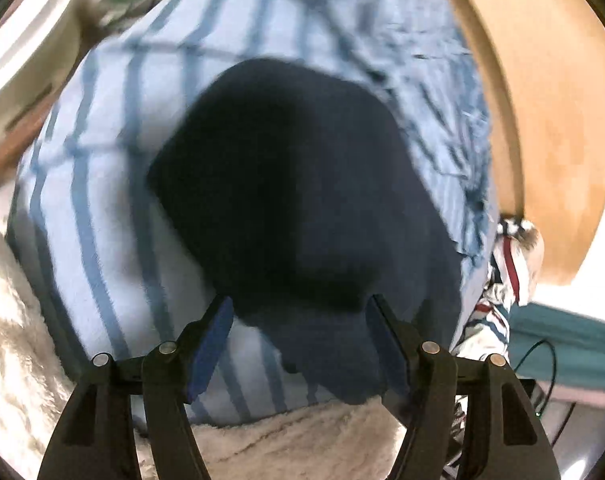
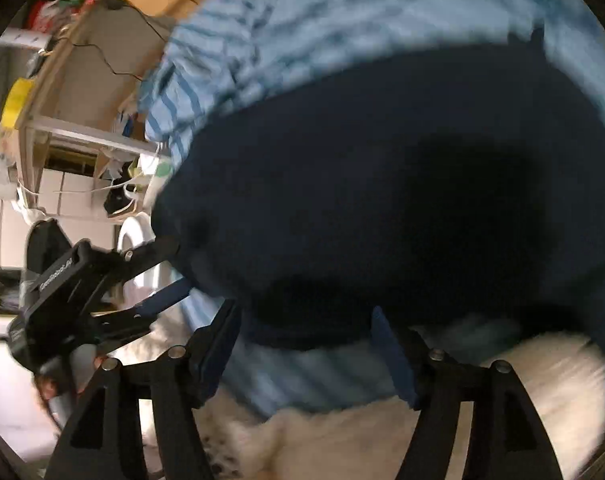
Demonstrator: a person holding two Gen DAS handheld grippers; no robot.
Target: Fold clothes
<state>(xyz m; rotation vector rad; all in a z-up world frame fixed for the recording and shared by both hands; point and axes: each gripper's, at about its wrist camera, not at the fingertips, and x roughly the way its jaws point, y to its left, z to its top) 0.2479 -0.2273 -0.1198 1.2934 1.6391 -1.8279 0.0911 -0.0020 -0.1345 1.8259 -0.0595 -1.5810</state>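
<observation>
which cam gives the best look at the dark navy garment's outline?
Left wrist. The navy garment sits centered with nearly its whole edge visible against the striped blue bedding. In the right wrist view it fills the frame, blurred, its right side cut off.

Left tongs (image 1: 298,312) spread wide apart, right tongs (image 2: 306,320) likewise parted, neither gripping anything

A blue-and-white striped bed sheet (image 1: 102,208) covers the bed, with a fluffy cream blanket (image 1: 302,436) at its near edge. A wooden headboard (image 1: 550,128) stands at the right. Far left, cluttered shelves (image 2: 74,136) stand against the wall.
</observation>
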